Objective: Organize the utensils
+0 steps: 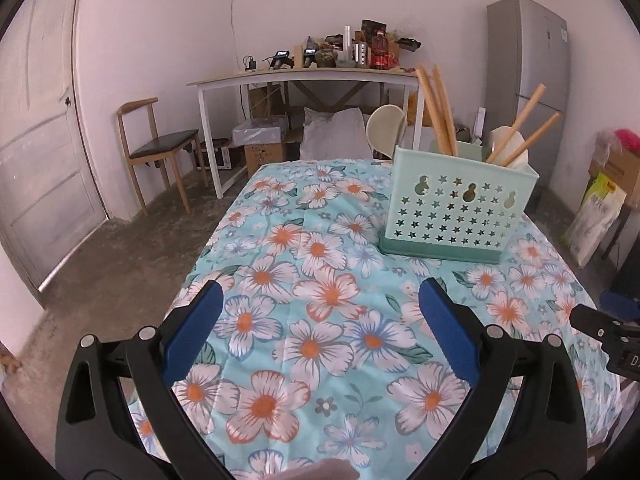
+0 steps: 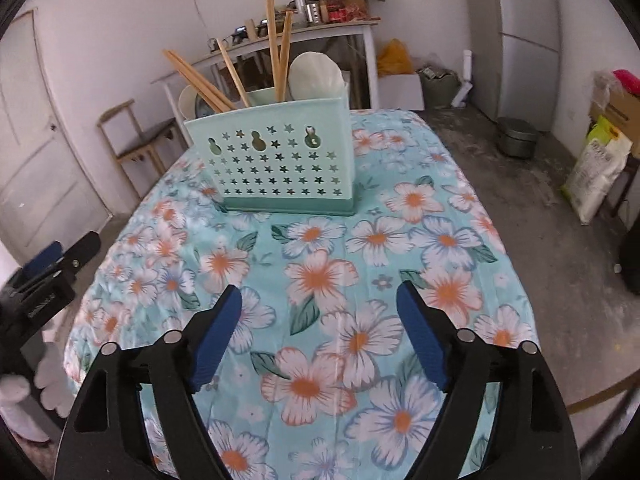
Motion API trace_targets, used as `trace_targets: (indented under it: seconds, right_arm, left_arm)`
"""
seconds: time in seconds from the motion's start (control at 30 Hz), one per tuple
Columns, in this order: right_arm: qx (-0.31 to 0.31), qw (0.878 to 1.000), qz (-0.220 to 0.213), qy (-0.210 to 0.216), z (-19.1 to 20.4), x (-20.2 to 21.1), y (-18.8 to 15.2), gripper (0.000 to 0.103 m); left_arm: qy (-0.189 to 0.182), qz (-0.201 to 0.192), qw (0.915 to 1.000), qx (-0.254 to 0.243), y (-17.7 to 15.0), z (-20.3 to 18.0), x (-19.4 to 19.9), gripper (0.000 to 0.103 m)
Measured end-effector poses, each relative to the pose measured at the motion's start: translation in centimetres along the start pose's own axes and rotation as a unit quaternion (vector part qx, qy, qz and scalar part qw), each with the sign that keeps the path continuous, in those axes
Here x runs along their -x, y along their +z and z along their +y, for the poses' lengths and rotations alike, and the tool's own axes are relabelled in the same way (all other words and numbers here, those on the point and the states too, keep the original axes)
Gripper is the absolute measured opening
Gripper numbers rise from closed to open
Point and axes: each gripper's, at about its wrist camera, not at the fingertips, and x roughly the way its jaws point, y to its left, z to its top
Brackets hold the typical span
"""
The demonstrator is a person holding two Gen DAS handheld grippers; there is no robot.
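Note:
A mint-green utensil holder (image 1: 454, 210) (image 2: 276, 160) with star-shaped holes stands on the flowered tablecloth (image 1: 320, 300) (image 2: 360, 248). Wooden chopsticks (image 1: 436, 112) (image 2: 276, 48) and pale spoons (image 1: 510, 140) (image 2: 316, 76) stick up out of it. My left gripper (image 1: 320, 300) hovers open over the cloth, short of the holder, with nothing between its blue pads. My right gripper (image 2: 320, 300) is also open and empty above the cloth in front of the holder. The left gripper (image 2: 52, 264) also shows at the left edge of the right wrist view.
A white desk (image 1: 304, 78) cluttered with bottles and boxes stands by the far wall, with a wooden chair (image 1: 160, 148) to its left. A grey fridge (image 1: 528, 80) is at the right, beside bags and boxes (image 2: 600, 164) on the floor. A door (image 1: 40, 160) is at the left.

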Motion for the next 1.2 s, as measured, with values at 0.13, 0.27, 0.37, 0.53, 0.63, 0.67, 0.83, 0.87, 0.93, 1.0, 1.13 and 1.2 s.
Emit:
trace_targets:
  seconds: [0.13, 0.27, 0.37, 0.53, 0.63, 0.67, 0.83, 0.87, 0.93, 1.0, 1.13, 1.2]
  right_arm:
    - [-0.001, 0.999, -0.028, -0.018, 0.2, 1.6, 0.1, 0.088]
    - [-0.018, 0.999, -0.036, -0.033, -0.3, 2.3, 0.2, 0.089]
    - [-0.034, 0.998, -0.03, -0.033, -0.8, 2.4, 0.0, 0.089]
    - [-0.028, 0.998, -0.038, -0.041, -0.5, 2.9, -0.2, 0.089]
    - [-0.019, 0.997, -0.048, -0.052, -0.3, 3.3, -0.1, 0.089]
    - [-0.019, 0.997, -0.05, -0.055, -0.3, 3.4, 0.0, 0.089]
    - [-0.017, 0.996, -0.054, -0.069, -0.5, 3.3, 0.2, 0.089]
    - [-0.018, 0.996, -0.052, -0.071, -0.5, 3.1, 0.2, 0.089]
    - [-0.019, 0.996, -0.051, -0.075, -0.6, 3.0, 0.3, 0.089]
    - [-0.02, 0.995, -0.051, -0.08, -0.6, 2.8, 0.3, 0.089]
    - [-0.019, 0.995, -0.048, -0.086, -0.5, 2.5, 0.3, 0.089]
    - [-0.018, 0.995, -0.046, -0.088, -0.4, 2.4, 0.4, 0.089]
  left_arm:
    - [0.012, 0.007, 0.9999, 0.01, 0.5, -0.3, 0.7, 0.095]
    - [0.025, 0.015, 0.9994, 0.02, 1.0, -0.3, 0.9, 0.095]
    - [0.029, 0.011, 0.9993, 0.022, 1.3, -0.3, 1.3, 0.095]
    - [0.028, 0.013, 0.9994, 0.017, 1.5, -0.9, 1.6, 0.095]
    - [0.026, 0.016, 0.9994, 0.015, 1.5, -1.1, 1.7, 0.095]
    - [0.026, 0.016, 0.9994, 0.014, 1.5, -1.2, 1.7, 0.095]
    - [0.034, 0.021, 0.9991, 0.014, 1.4, -1.2, 1.6, 0.095]
    - [0.036, 0.024, 0.999, 0.014, 1.4, -1.1, 1.5, 0.095]
    - [0.037, 0.031, 0.9988, 0.013, 1.2, -1.0, 1.2, 0.095]
    - [0.038, 0.037, 0.9985, 0.011, 1.0, -0.9, 0.9, 0.095]
    - [0.037, 0.041, 0.9985, 0.006, 0.8, -1.0, 0.6, 0.095]
    - [0.037, 0.042, 0.9984, 0.004, 0.7, -1.1, 0.6, 0.095]
